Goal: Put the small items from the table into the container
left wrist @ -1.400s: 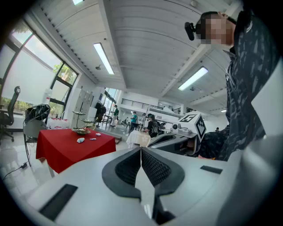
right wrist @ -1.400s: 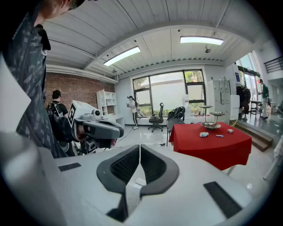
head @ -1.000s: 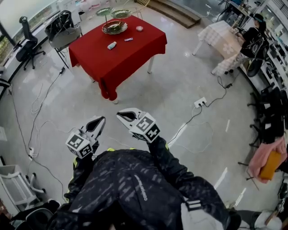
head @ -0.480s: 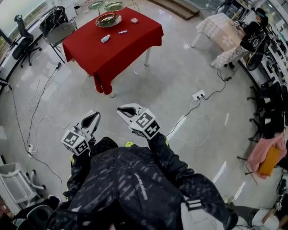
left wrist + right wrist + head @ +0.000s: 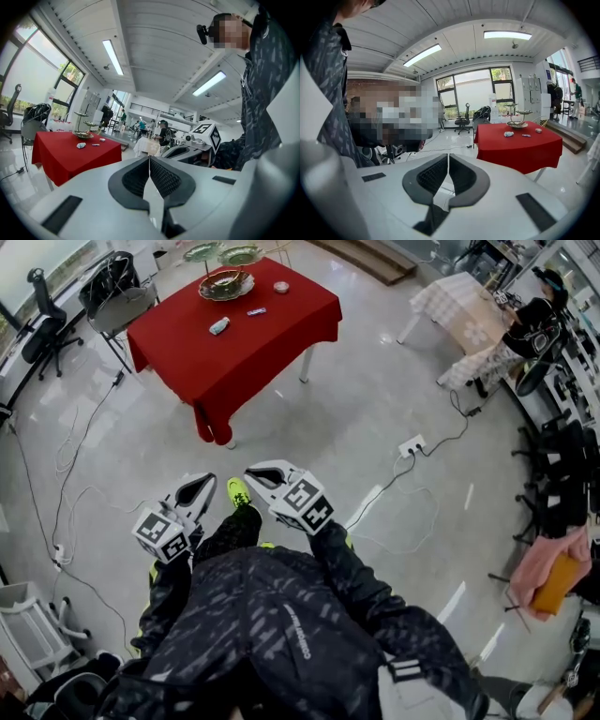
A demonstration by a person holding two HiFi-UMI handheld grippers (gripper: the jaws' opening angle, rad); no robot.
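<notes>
A crumpled pale item (image 5: pixel 219 325), a small bluish bar (image 5: pixel 256 310) and a round pinkish piece (image 5: pixel 280 286) are seen on the red-clothed square desk (image 5: pixel 234 352), beside a shallow round metal dish (image 5: pixel 226 284), well apart from both grippers. The white left gripper (image 5: pixel 210 479) and the right gripper (image 5: pixel 249 473) are each held with jaws pressed together, nothing pinched.

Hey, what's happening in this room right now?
A person holds tongs in each hand: the left tongs and right tongs are both shut and empty. They are out on the floor, well short of the red table, where small items lie near a dish. Nothing is picked up yet.
</notes>
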